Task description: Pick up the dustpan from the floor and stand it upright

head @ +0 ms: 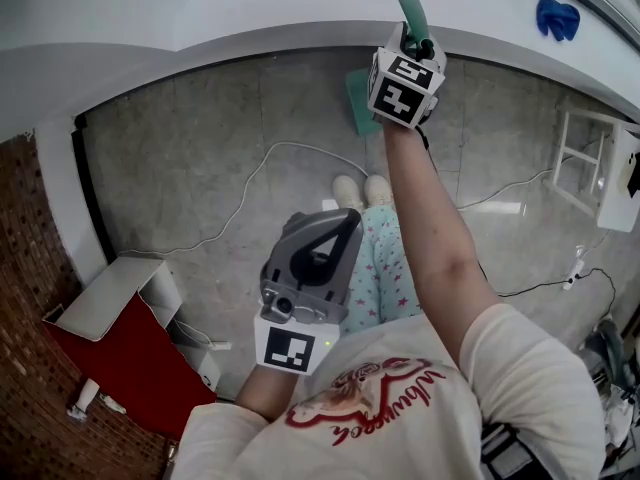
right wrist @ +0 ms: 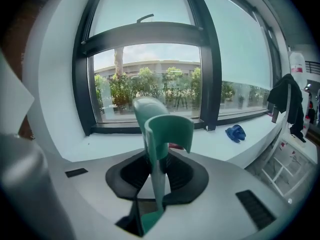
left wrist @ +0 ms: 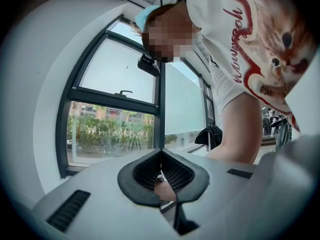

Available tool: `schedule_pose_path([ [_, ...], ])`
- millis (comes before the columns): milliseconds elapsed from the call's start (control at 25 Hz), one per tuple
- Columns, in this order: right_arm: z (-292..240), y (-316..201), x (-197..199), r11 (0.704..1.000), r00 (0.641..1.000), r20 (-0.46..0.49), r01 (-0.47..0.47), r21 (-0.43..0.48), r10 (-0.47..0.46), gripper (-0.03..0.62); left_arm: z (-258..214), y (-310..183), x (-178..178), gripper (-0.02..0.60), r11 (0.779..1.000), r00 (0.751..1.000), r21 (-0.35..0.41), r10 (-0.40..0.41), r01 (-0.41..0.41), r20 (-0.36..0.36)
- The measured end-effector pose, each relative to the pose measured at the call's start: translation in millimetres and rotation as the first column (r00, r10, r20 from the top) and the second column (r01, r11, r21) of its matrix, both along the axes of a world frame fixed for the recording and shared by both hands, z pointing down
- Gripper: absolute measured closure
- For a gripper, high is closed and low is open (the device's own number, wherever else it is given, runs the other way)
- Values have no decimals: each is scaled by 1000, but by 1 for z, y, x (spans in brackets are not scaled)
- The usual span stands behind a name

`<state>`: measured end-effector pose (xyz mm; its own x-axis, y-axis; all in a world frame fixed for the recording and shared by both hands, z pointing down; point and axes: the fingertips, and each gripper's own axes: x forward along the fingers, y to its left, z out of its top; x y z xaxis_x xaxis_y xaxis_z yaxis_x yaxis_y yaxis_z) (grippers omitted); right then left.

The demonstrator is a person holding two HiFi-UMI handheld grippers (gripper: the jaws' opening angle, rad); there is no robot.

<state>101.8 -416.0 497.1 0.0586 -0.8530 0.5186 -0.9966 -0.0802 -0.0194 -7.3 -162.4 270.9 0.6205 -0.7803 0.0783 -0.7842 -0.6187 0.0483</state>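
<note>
The pickup is done, to judge from these views. The right tool (right wrist: 158, 170) is clamped on the teal handle (right wrist: 162, 129) of the dustpan (head: 358, 103), with the grip set low on the handle, whose curved top rises well above the jaws towards the window.

From the head view, the right arm reaches out towards the white window ledge (head: 250, 8). The handle points up past its edge, and the pan hangs below the tool, close to the wall under the ledge. The dustpan looks nearly upright. The tool and its marker cube cover the lower part, so the pictures do not show whether the pan's bottom edge rests on the grey floor (head: 200, 158) or hangs just above it.

The left tool (left wrist: 161, 159) has its jaws together with nothing between them. It is held back near the person's body and takes no part in the work.

What seems left is the last step: setting the pan's edge down on the floor (probably with the back leaning on the wall under the ledge), checking that it stands by itself, then letting go of the handle. A white cable (head: 250, 183) runs across the floor nearby but is well clear of the dustpan.
</note>
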Motion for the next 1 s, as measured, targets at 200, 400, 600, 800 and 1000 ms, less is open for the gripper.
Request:
schedule_pose_path([
  [200, 1, -7, 0, 999, 999, -21, 41, 30, -40, 507, 7, 2, 3, 561, 1000, 1000, -25, 8, -8, 0],
  [400, 0, -9, 4, 998, 999, -14, 44, 40, -43, 506, 6, 5, 5, 561, 1000, 1000, -21, 4, -4, 3],
  [600, 0, -6, -1, 996, 997, -3, 80, 34, -80, 500, 5, 7, 8, 561, 1000, 1000, -17, 8, -8, 6],
  [800, -5, 5, -5, 992, 993, 5, 115, 49, -115, 424, 0, 13, 13, 561, 1000, 1000, -8, 20, -20, 5],
  [1000, -10, 14, -9, 986, 988, -1, 155, 60, -155, 410, 0, 13, 14, 561, 1000, 999, -12, 17, -17, -28],
])
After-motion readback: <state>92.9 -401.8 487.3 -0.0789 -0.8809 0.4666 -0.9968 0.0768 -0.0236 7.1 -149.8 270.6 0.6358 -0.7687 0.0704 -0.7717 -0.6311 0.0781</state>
